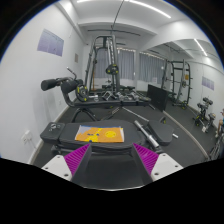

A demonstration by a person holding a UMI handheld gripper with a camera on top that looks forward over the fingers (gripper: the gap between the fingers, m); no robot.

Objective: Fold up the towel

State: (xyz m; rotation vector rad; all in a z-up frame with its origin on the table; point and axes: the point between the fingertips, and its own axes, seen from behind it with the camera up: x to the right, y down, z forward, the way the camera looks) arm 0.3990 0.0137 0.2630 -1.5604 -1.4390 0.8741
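Observation:
An orange towel (103, 133) with a pattern lies flat on a small dark table (66, 135) just beyond my fingers. My gripper (112, 160) is held back from it, above the table's near edge. The two fingers with their magenta pads (77, 160) stand wide apart and nothing is between them. The towel's near edge sits just ahead of the fingertips.
This is a gym room. A multi-station weight machine (103, 65) stands behind the table, a black bench (158, 97) and a rack (178, 80) to the right, more equipment (58, 84) to the left. Grey floor (185, 135) surrounds the table.

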